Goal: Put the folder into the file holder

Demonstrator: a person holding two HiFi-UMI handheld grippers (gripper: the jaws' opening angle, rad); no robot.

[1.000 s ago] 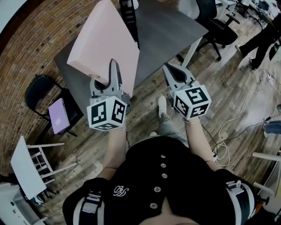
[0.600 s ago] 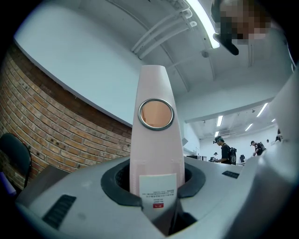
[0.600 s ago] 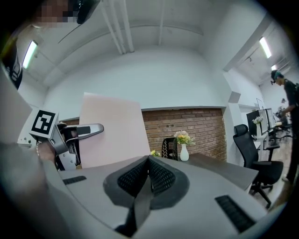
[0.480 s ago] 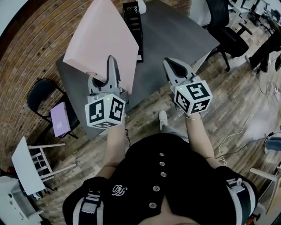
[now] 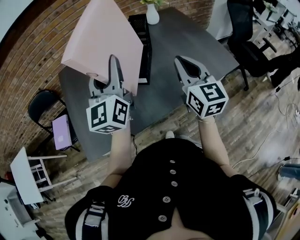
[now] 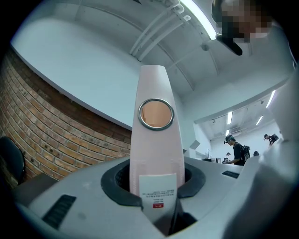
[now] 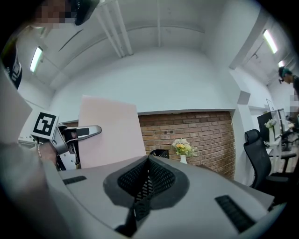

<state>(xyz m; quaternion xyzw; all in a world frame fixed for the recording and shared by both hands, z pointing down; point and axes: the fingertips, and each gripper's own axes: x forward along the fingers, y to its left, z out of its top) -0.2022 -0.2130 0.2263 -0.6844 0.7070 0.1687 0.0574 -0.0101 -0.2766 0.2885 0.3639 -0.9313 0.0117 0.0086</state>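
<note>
My left gripper is shut on the spine of a pink folder, which stands upright over the left part of the dark grey table. In the left gripper view the folder rises between the jaws, spine on, with a metal ring hole and a white label. The black mesh file holder lies on the table just right of the folder, partly hidden behind it. My right gripper hovers above the table's near edge, shut and empty. The right gripper view shows the folder and the left gripper at left.
A white vase with flowers stands at the table's far end. A black chair with a purple book sits left of the table by the brick wall. A white chair is at lower left, office chairs at upper right.
I have stepped closer to the table: both grippers now reach over it. The folder moved forward with the left gripper toward the file holder, and the vase came into view.
</note>
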